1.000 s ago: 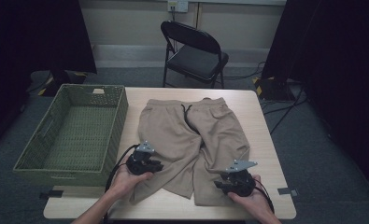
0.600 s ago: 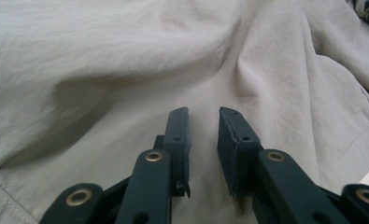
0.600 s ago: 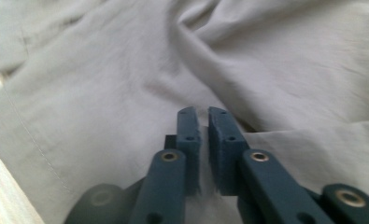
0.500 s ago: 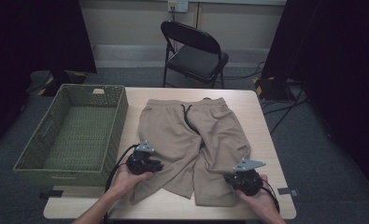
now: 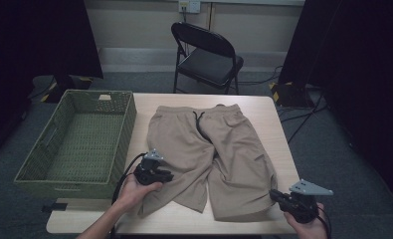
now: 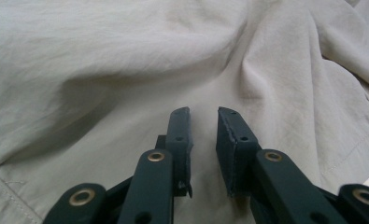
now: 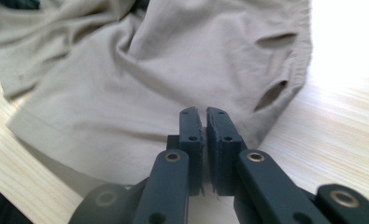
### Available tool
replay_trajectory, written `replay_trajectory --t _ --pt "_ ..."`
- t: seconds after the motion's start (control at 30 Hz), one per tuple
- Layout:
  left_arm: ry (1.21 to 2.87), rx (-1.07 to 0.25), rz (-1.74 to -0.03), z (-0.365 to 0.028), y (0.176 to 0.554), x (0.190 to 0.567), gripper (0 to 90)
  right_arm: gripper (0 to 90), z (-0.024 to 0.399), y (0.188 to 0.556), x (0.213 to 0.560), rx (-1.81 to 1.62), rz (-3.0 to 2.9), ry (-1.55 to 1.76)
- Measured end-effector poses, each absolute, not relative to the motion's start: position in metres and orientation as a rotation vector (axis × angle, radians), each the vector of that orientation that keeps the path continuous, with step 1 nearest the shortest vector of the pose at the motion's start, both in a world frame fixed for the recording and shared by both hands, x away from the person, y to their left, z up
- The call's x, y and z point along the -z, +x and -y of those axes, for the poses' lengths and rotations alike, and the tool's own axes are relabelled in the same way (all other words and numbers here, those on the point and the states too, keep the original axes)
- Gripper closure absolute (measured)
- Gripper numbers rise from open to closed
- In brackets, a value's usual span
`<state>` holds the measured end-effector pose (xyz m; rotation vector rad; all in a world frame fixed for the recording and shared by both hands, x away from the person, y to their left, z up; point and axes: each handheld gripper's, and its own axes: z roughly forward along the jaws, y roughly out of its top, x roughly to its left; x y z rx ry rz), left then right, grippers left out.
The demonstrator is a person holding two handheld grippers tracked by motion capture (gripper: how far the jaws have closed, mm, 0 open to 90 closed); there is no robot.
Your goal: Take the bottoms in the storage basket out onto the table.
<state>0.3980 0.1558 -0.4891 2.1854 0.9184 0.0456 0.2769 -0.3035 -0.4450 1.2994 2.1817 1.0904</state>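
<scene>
In the high view, a pair of tan shorts [image 5: 211, 157] is seen spread flat on the wooden table [image 5: 263, 107], waistband toward the far edge and leg hems toward the near edge. A green woven basket [image 5: 79, 139] is set at the table's left end, just beside the shorts, and a black folding chair [image 5: 206, 52] is placed beyond the far edge. The left gripper [image 5: 154, 172] is held by a hand at the outer side of the left leg of the shorts, while the right gripper [image 5: 291, 201] is held off the table's near right corner, just beside the right leg hem. In the left gripper view, the left gripper [image 6: 203, 121] is seen low over creased fabric, its jaws parted by a narrow gap with nothing between them. In the right gripper view, the right gripper [image 7: 205, 116] is seen with its jaws all but closed, only a slit being left, with no cloth caught; the hem of the shorts [image 7: 126, 93] and bare table are seen past them
</scene>
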Motion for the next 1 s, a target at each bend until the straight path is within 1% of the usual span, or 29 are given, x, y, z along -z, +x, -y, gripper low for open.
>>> replay_trajectory --t 0.03,0.07,0.13,0.17,0.2,0.37,0.4,0.57,0.63,0.77,0.83,0.93,1.0 --pt "2.188 -0.047 -0.917 -0.156 0.398 0.489 74.9 82.5 0.307 0.275 0.443 -1.087 -2.175 1.302" --pt "2.186 -0.046 -0.92 -0.155 0.398 0.489 74.9 78.0 0.309 0.272 0.441 -1.071 -2.164 1.298" --pt "2.189 -0.047 -0.917 -0.155 0.398 0.489 74.7 76.8 0.311 0.266 0.439 -1.067 -2.15 1.289" --pt "2.191 -0.045 -0.919 -0.156 0.399 0.489 74.5 74.9 0.312 0.264 0.438 -1.061 -2.145 1.292" --pt "2.191 -0.045 -0.918 -0.156 0.399 0.489 74.5 71.2 0.311 0.263 0.437 -1.063 -2.138 1.293" --pt "2.187 -0.056 -0.92 -0.155 0.398 0.489 73.1 66.9 0.297 0.268 0.436 -0.996 -2.157 1.268" --pt "2.184 -0.057 -0.918 -0.155 0.398 0.489 72.5 64.5 0.295 0.271 0.435 -0.996 -2.15 1.27" --pt "2.192 -0.051 -0.912 -0.156 0.398 0.489 72.4 65.0 0.287 0.278 0.425 -1.044 -2.141 1.223" --pt "2.19 -0.05 -0.914 -0.156 0.399 0.489 72.4 67.6 0.286 0.283 0.424 -1.058 -2.16 1.214" --pt "2.186 -0.058 -0.915 -0.155 0.397 0.489 71.0 71.9 0.296 0.301 0.446 -0.995 -2.236 1.235" --pt "2.188 -0.054 -0.914 -0.156 0.398 0.489 70.9 72.3 0.308 0.306 0.457 -0.956 -2.254 1.29" --pt "2.184 -0.052 -0.926 -0.157 0.399 0.488 70.7 72.4 0.32 0.304 0.462 -0.944 -2.26 1.323" --pt "2.18 -0.064 -0.938 -0.158 0.399 0.488 68.9 72.0 0.325 0.303 0.464 -0.913 -2.281 1.335"
